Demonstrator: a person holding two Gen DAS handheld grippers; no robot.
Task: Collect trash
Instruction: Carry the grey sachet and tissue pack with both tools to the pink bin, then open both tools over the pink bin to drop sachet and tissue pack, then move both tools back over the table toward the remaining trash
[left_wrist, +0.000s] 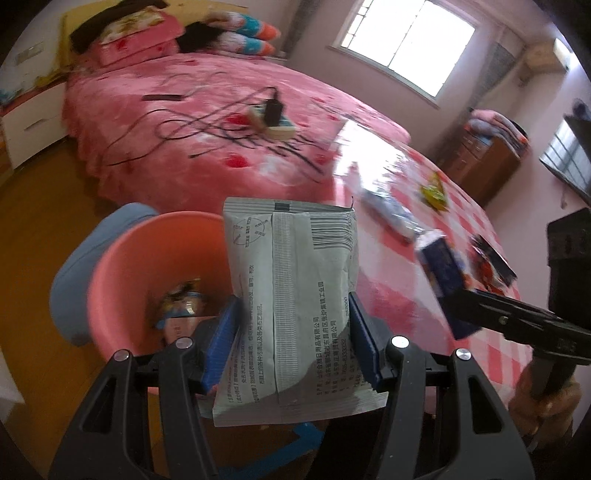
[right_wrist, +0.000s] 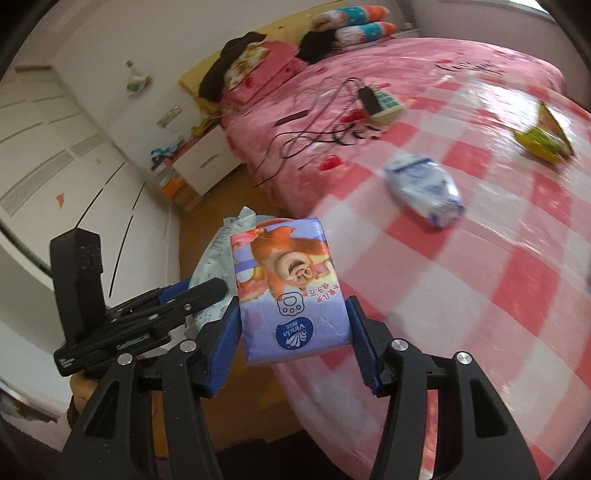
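Observation:
My left gripper (left_wrist: 293, 332) is shut on a grey printed packet (left_wrist: 291, 295) with a barcode, held over the right rim of a pink bin (left_wrist: 122, 280) that has a crumpled wrapper (left_wrist: 181, 302) inside. My right gripper (right_wrist: 293, 332) is shut on a purple tissue pack (right_wrist: 288, 291) with a cartoon bear. In the left wrist view that tissue pack (left_wrist: 443, 280) and the right gripper's arm (left_wrist: 517, 325) appear at the right. In the right wrist view the left gripper (right_wrist: 155, 314) and its grey packet (right_wrist: 218, 266) show at the left.
A pink-and-white checked table (right_wrist: 480, 277) carries a white-blue packet (right_wrist: 424, 188), a yellow-green wrapper (right_wrist: 543, 136) and a dark wrapper (left_wrist: 491, 262). Behind stands a pink bed (left_wrist: 207, 122) with a power strip (left_wrist: 273, 118) and cables. A blue object (left_wrist: 81, 258) lies beside the bin.

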